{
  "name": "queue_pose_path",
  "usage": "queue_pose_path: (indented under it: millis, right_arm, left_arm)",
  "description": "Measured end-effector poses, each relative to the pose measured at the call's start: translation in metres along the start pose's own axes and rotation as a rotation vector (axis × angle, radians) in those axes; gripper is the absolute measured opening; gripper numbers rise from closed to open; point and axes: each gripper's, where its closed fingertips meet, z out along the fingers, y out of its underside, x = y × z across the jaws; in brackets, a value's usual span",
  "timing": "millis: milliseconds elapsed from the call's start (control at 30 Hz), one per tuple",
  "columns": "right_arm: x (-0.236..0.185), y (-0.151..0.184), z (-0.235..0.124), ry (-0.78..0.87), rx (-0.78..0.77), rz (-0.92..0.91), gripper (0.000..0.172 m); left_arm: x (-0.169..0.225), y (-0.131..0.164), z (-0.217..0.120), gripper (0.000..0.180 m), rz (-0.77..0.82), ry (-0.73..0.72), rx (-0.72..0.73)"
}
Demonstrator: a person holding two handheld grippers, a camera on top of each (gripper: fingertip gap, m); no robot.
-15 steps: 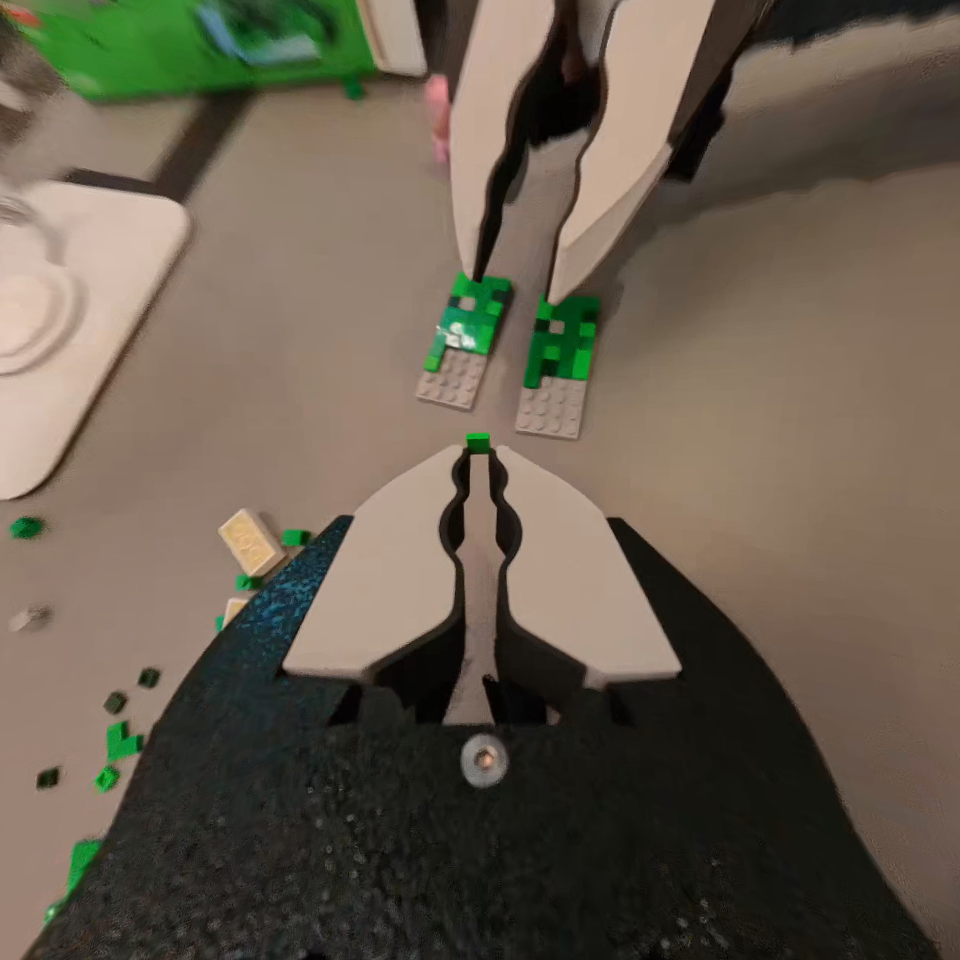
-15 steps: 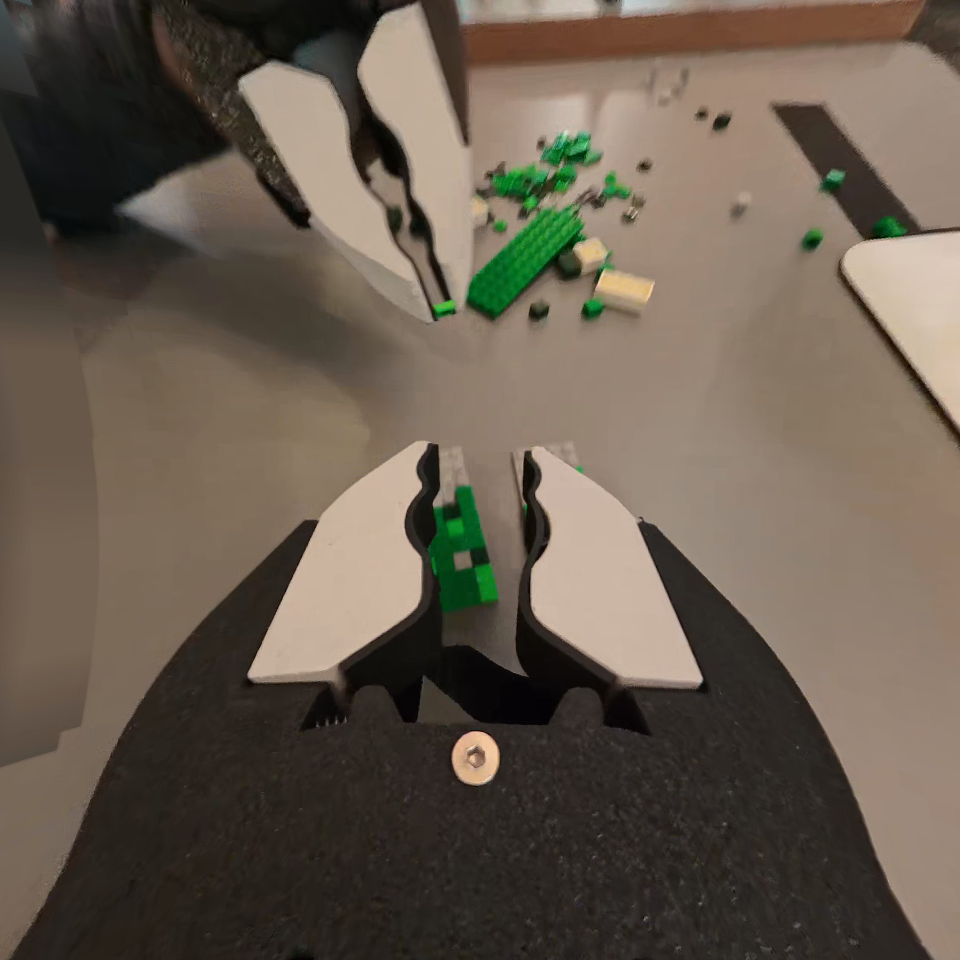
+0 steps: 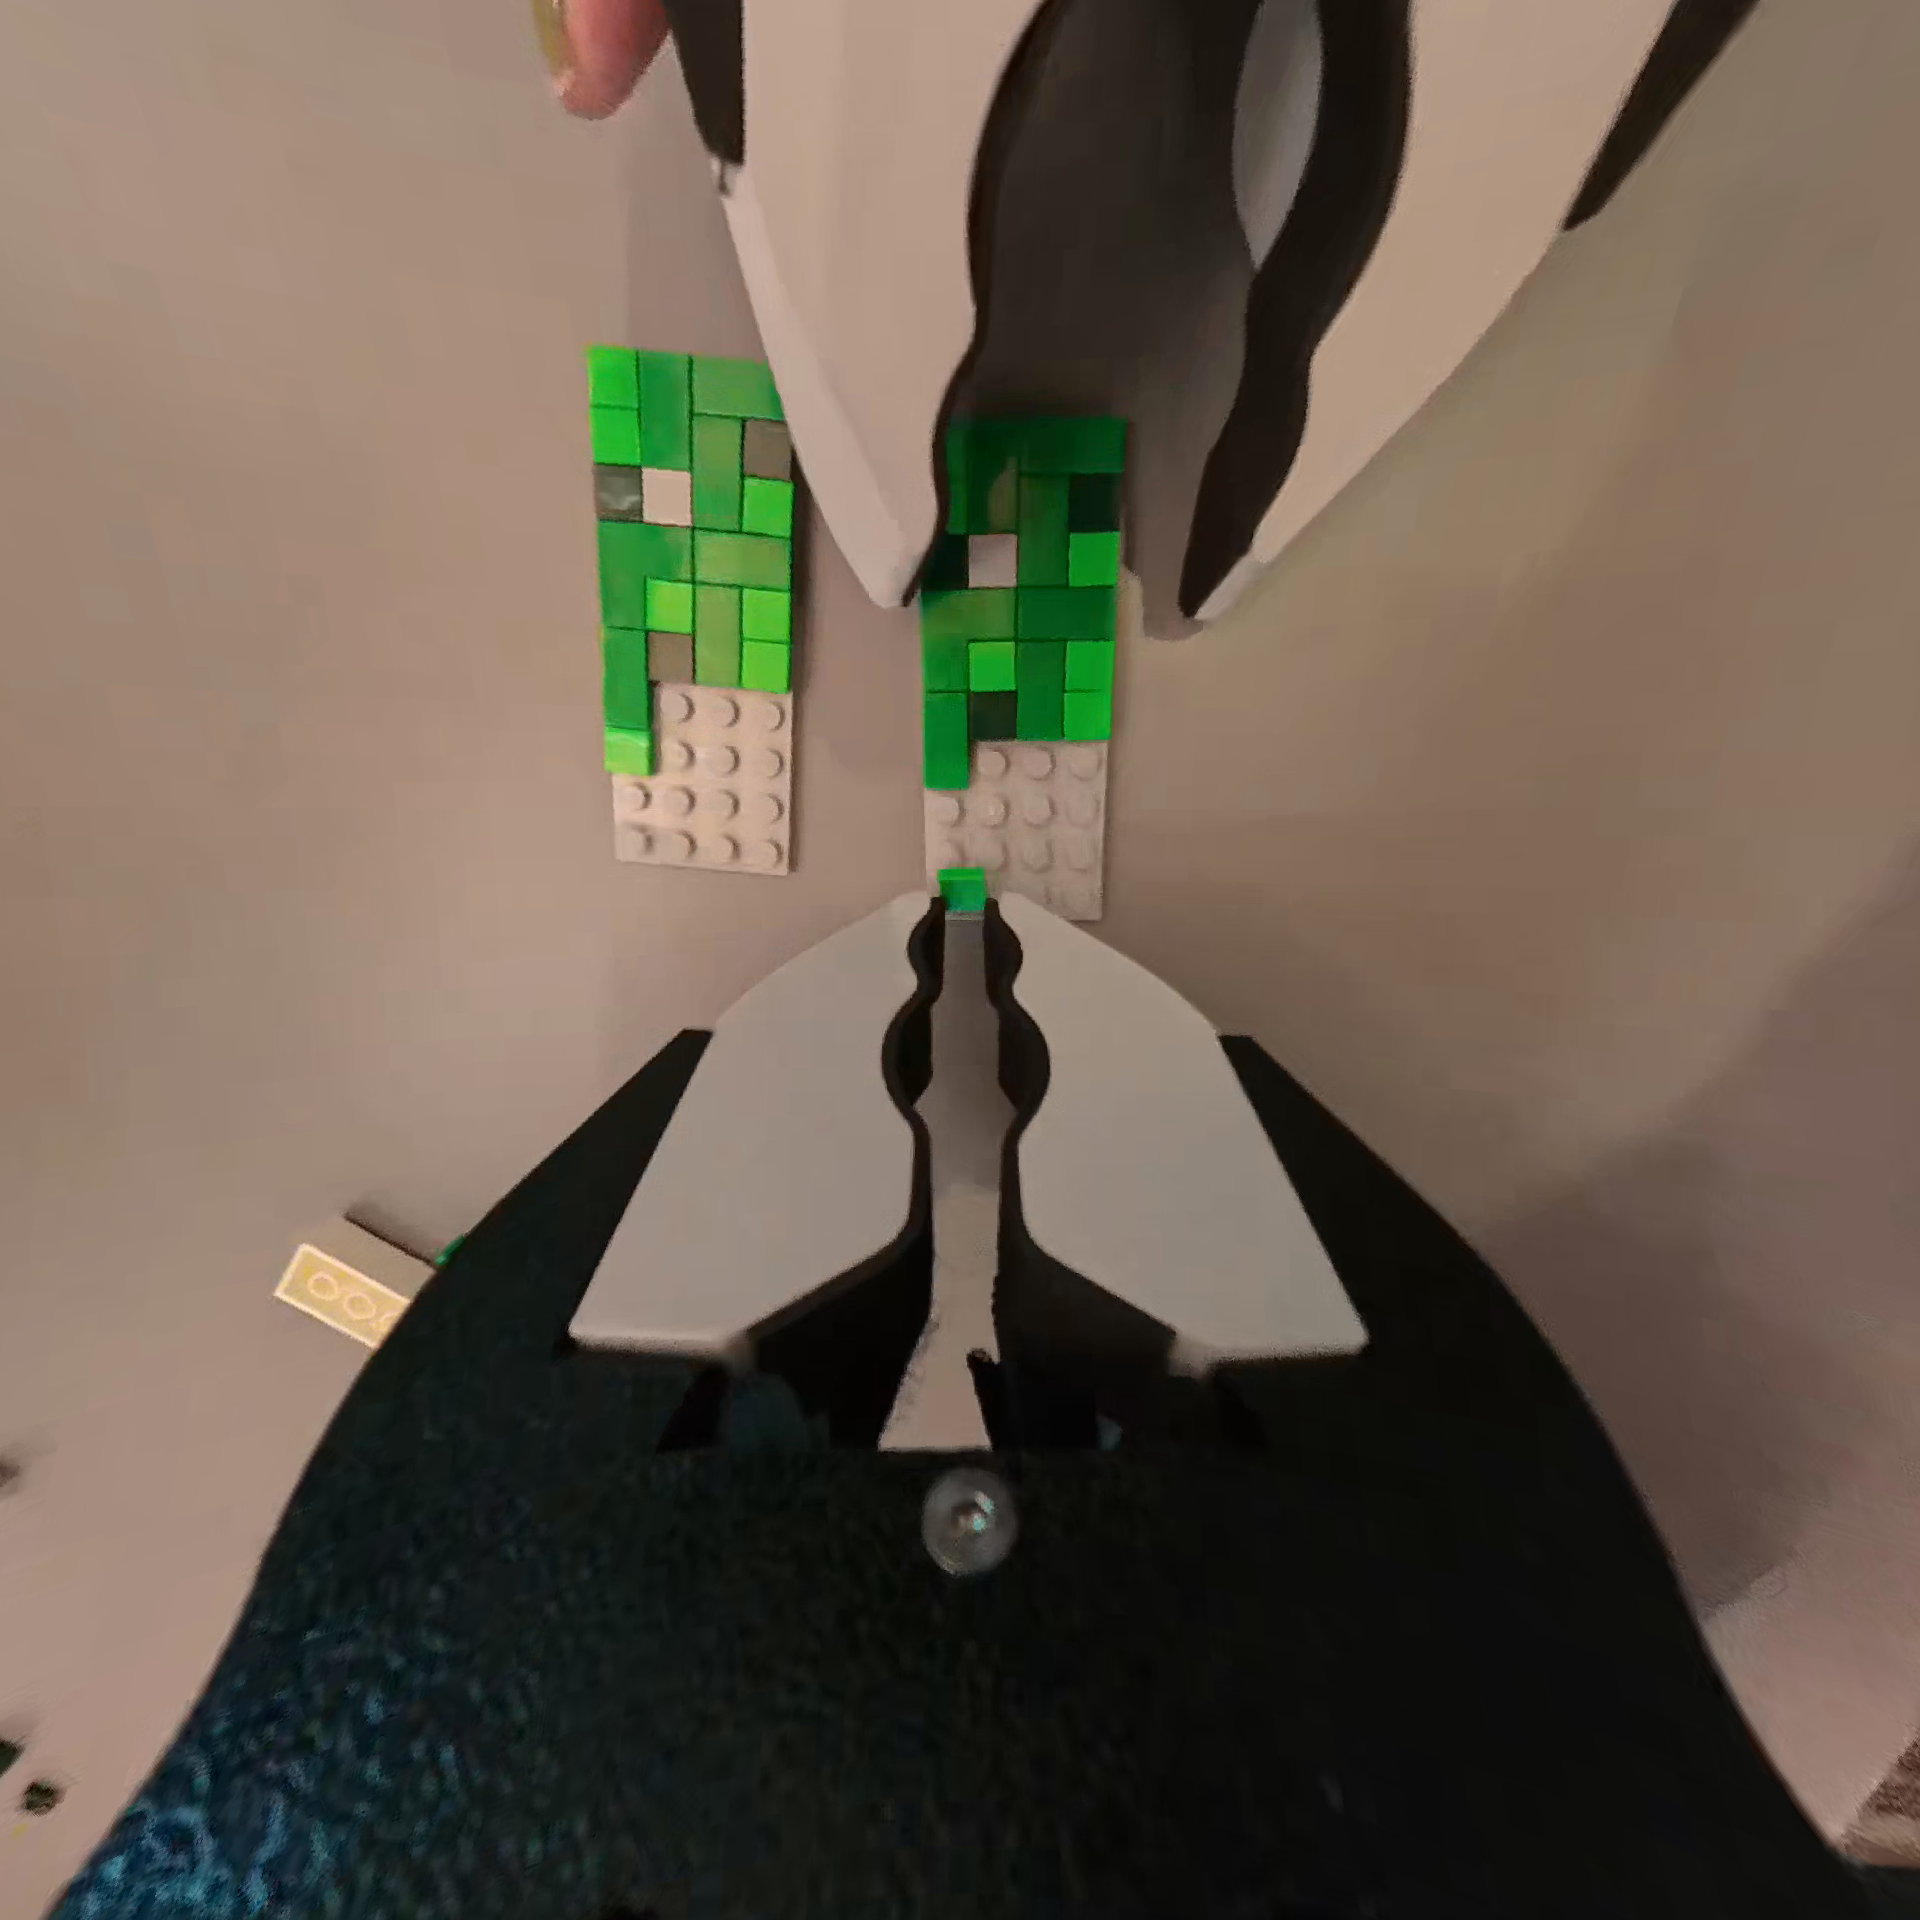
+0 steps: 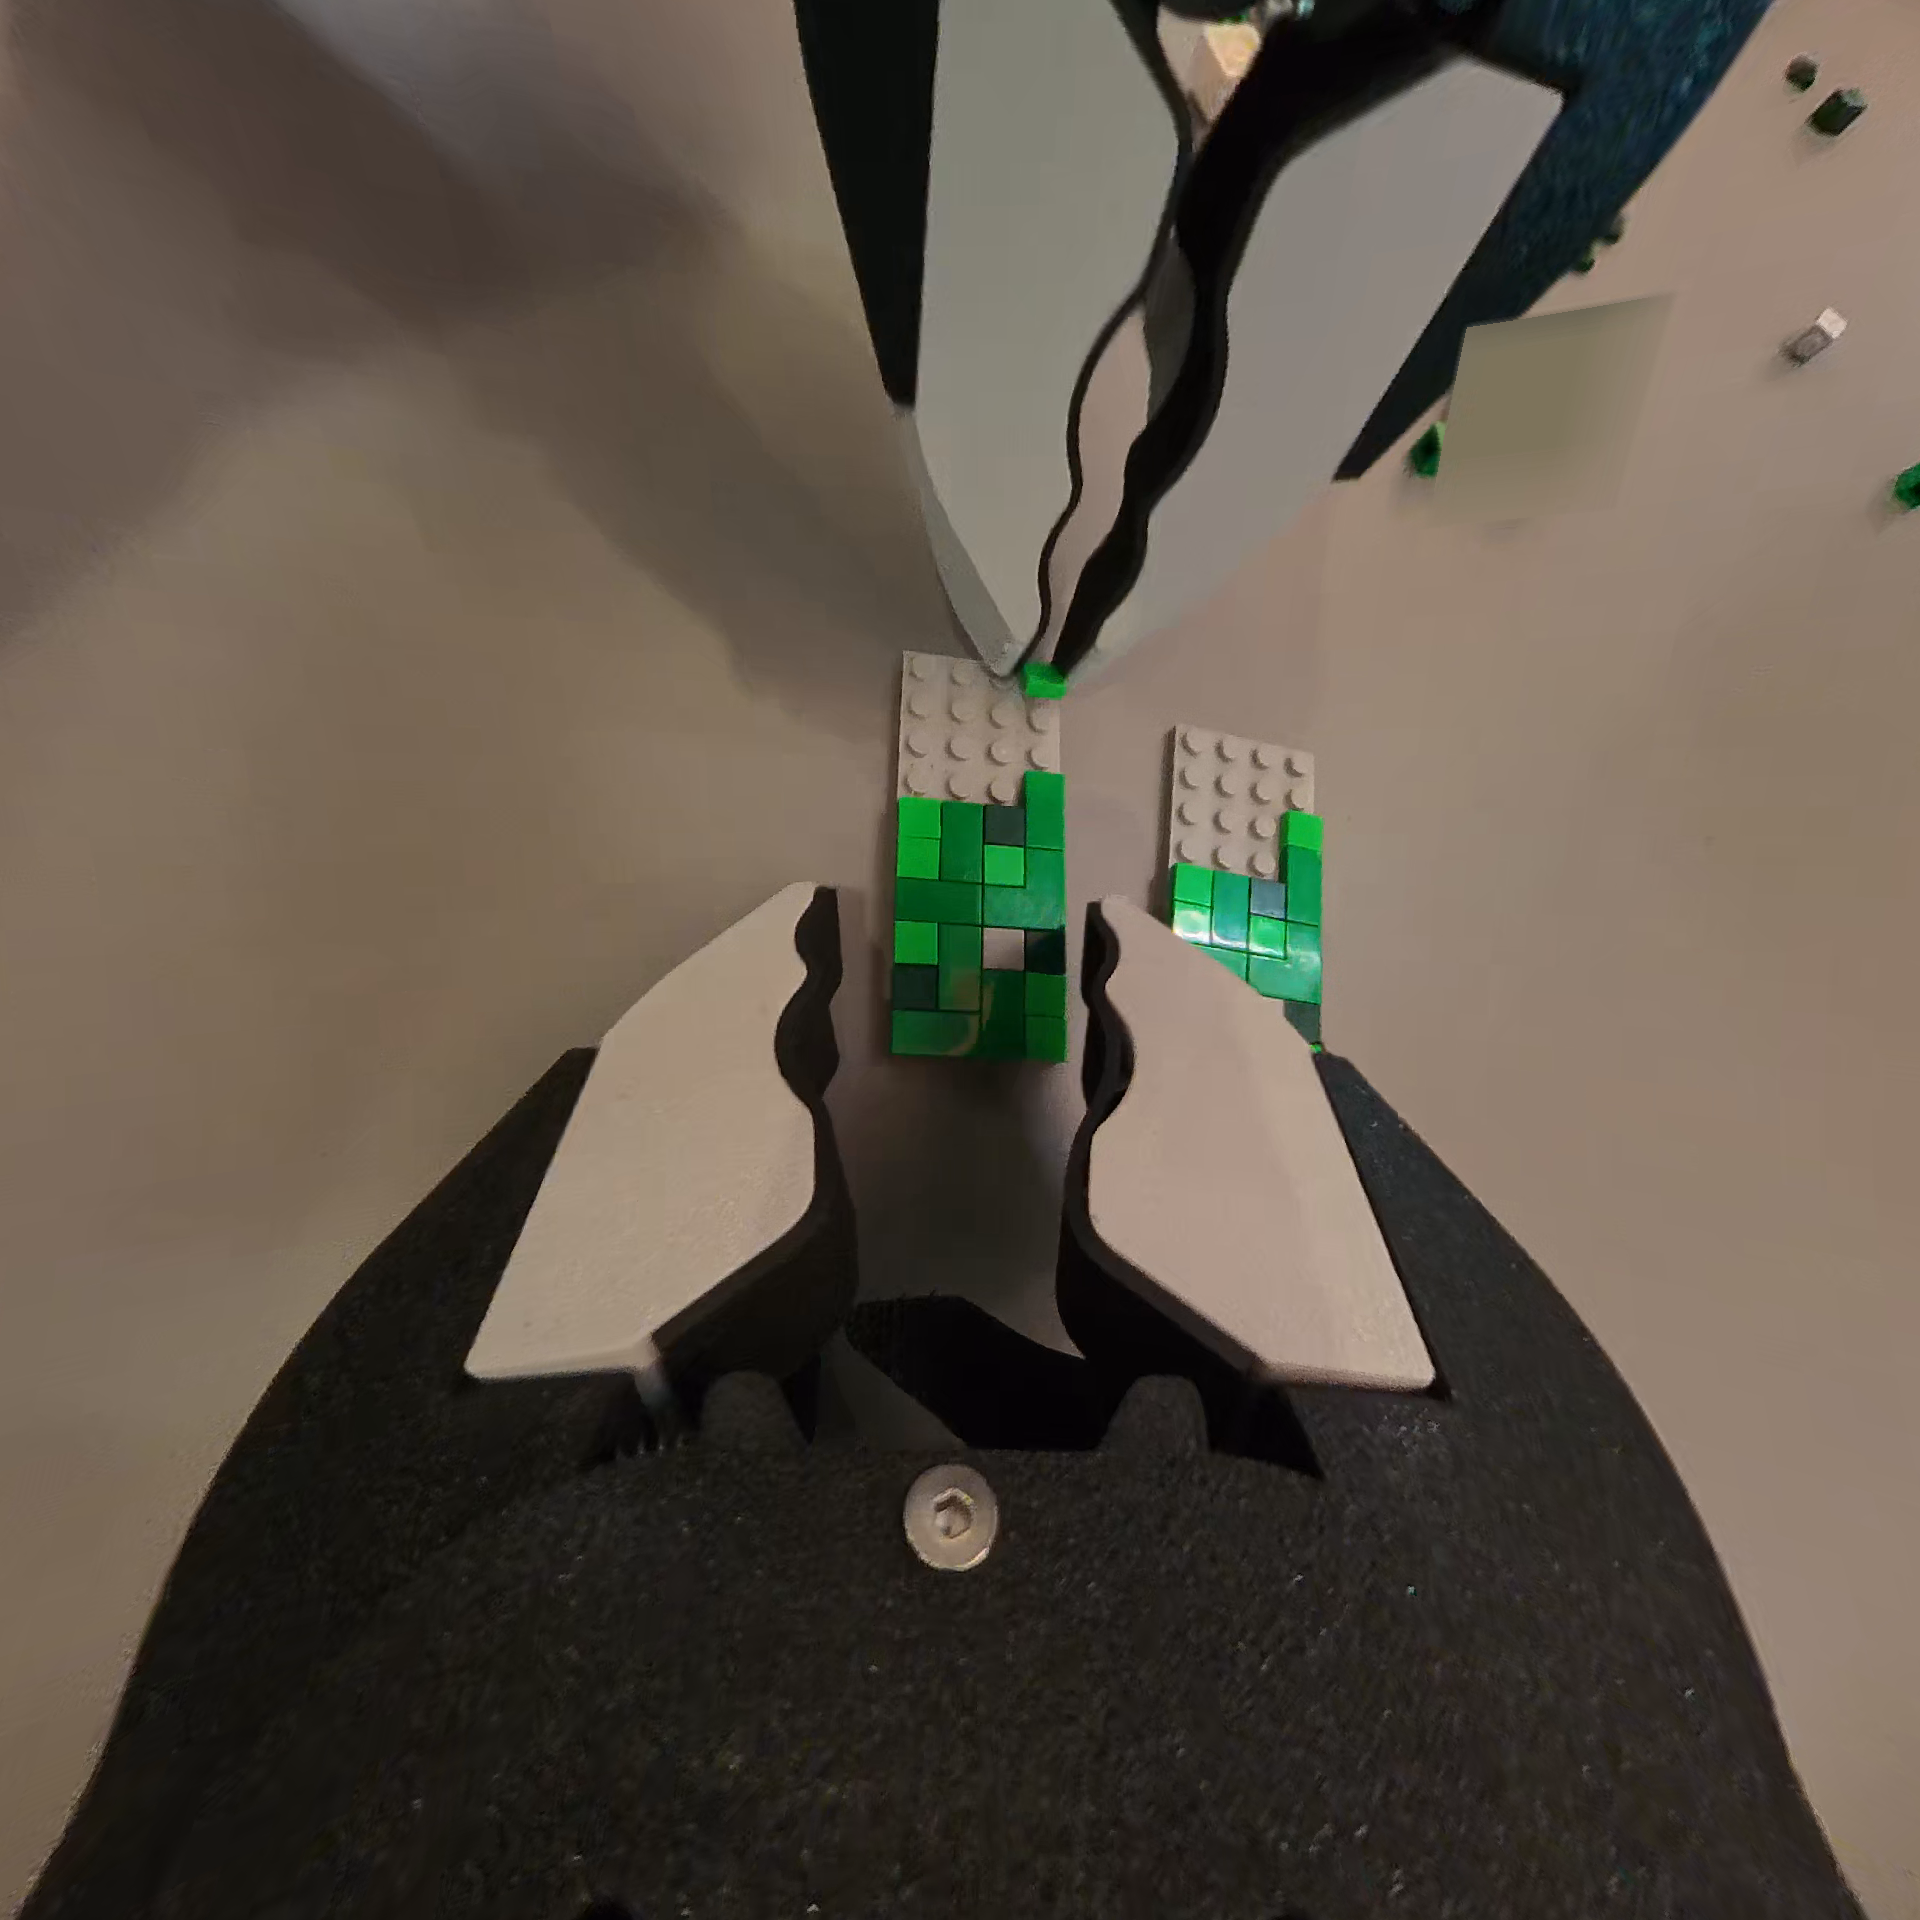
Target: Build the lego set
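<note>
While my left tool [image 3: 961,904] pinches a tiny bright green tile [image 3: 961,896] at its very tips, its two pads pressed narrow on the piece, it hovers at the near studded end of a grey plate [image 3: 1023,831]. That plate lies flat on the grey table [image 3: 312,935], bare studs at the end nearest my left tool and a patchwork of light and dark green tiles over the rest. Just beside it, apart by a strip of table, lies a second grey plate [image 3: 707,790] tiled in much the same way. Behind my left tool a cream brick [image 3: 343,1283] rests on the table.

My right tool [image 4: 961,925] comes from the opposite end, its pads standing wide on either side of the first plate's green-tiled end [image 4: 982,935], a visible gap between each pad and the plate's edges, so it grips nothing. Farther off, toward the table's far right corner in the right wrist view, small loose green pieces [image 4: 1429,452] and a grey one [image 4: 1813,338] lie scattered.
</note>
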Motion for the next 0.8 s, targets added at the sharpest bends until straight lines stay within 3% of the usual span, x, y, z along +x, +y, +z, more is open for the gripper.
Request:
queue_pose_path:
  millis: [267, 400, 800]
  right_arm:
    - [-0.001, 0.006, -0.008, 0.002, -0.053, -0.020, 0.042]
    - [-0.006, 0.000, -0.016, -0.039, -0.007, -0.005, 0.037]
    - [-0.017, 0.007, -0.007, -0.082, -0.067, -0.026, 0.036]
  left_arm:
    - [-0.005, -0.010, 0.005, 0.007, -0.003, 0.027, -0.032]
    - [-0.003, -0.011, 0.006, 0.007, -0.003, 0.049, -0.054]
    - [-0.001, -0.013, 0.006, 0.007, 0.004, 0.084, -0.140]
